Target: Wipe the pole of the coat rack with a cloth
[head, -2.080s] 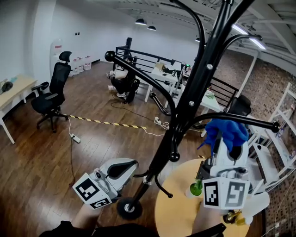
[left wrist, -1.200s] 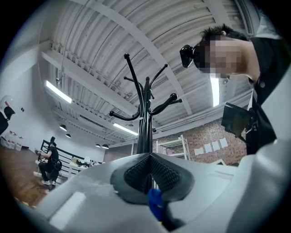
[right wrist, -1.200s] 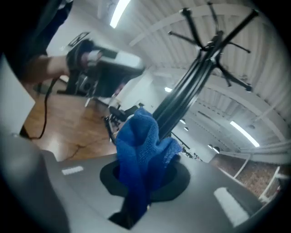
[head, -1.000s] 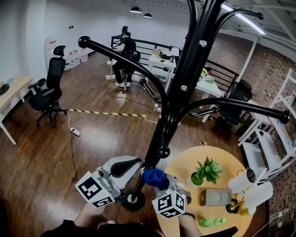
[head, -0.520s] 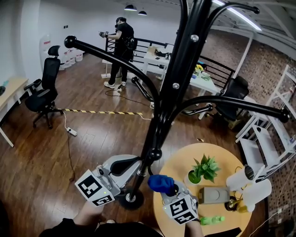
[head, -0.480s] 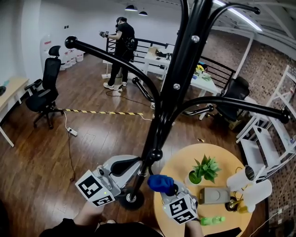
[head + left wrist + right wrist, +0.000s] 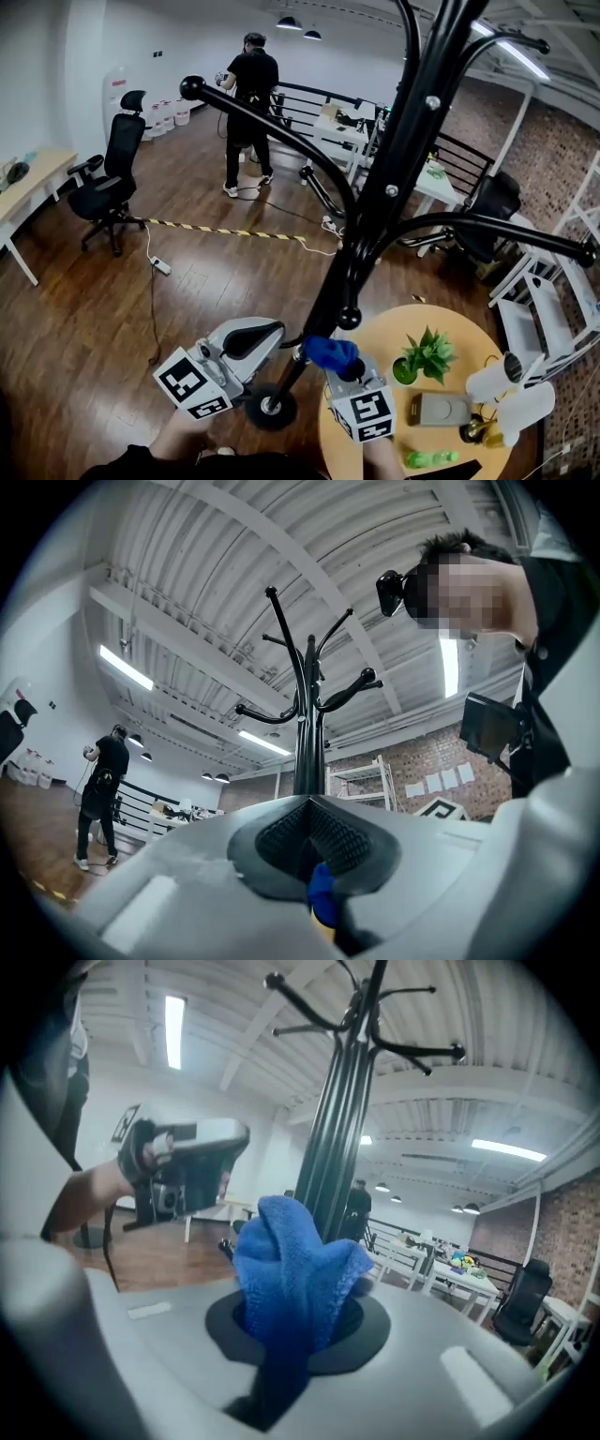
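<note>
**Q:** Where is the blue terry cloth (image 7: 295,1260)?
**A:** It is bunched upright in the right gripper (image 7: 298,1326). The jaws are closed on its lower folds and its crumpled top stands free above them.

**Q:** How does it lie relative to the black metal pole (image 7: 389,178) of the coat rack?
**A:** It is low on the pole, on the right side. In the head view the cloth's left edge meets the shaft just under a ball-tipped black hook (image 7: 349,319) and above the round black base (image 7: 267,405). In the right gripper view the pole rises directly behind the cloth. Neither view settles whether the cloth is touching the pole or only just beside it.

**Q:** And the left gripper (image 7: 309,832)?
**A:** It approaches the same low stretch of pole from the opposite side. Its ribbed dark pads draw together into a V around the shaft, so its jaws are clamped on the pole. A sliver of blue shows through the gap beneath them.

**Q:** How do the two tools stand to one another?
**A:** They are near each other with the pole between them. The left one is slightly lower in the head view.

**Q:** What surrounds them?
**A:** A round pale wooden table (image 7: 469,323) stands just right of the base, and the right gripper is over its near edge. A small green potted plant (image 7: 428,352) sits on the table. The floor is dark wood plank (image 7: 84,309).
</note>
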{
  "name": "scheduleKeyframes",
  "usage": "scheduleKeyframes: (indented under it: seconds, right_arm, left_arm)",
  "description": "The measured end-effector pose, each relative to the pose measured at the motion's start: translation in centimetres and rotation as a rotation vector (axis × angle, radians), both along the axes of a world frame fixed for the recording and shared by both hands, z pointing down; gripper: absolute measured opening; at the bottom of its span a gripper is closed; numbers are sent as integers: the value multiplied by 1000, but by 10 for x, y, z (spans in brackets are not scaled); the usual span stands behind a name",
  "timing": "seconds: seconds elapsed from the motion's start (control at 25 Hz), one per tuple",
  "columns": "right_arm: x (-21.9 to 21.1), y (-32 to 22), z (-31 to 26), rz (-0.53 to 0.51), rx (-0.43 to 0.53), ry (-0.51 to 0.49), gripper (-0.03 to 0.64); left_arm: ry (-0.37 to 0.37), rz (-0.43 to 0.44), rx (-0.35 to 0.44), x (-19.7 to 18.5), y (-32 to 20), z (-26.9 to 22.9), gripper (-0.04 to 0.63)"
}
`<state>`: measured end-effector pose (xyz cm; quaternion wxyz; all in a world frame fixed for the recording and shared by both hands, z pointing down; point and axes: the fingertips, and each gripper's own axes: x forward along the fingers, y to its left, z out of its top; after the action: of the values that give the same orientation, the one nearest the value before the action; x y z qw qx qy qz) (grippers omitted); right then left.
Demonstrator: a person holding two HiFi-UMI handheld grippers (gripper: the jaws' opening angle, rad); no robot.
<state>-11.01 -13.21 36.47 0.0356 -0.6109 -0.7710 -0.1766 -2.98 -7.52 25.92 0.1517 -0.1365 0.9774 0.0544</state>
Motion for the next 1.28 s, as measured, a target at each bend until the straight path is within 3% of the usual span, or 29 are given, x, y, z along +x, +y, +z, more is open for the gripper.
scheduleKeyframes:
  seconds: [0.28, 0.56, 0.72, 1.16, 1.28]
  right_arm:
    - [9, 5, -159, -48, -450, -5, 48]
    - [-11, -28, -289, 63, -780, -134, 49]
    - [-13, -50, -339, 96, -876, -186, 48]
    - [2, -155, -400, 216, -1096, -341, 48]
    - [3, -165, -403, 240, -1099, -350, 48]
  left_arm:
    - [-16, -23, -9, 13, 5, -6, 4]
    - [-41, -69, -12, 35, 19, -14, 3]
    - [-57, -77, -20, 40, 19, -18, 3]
    - [-97, 3, -65, 25, -6, -34, 4]
    - [-102, 22, -65, 22, -14, -37, 3]
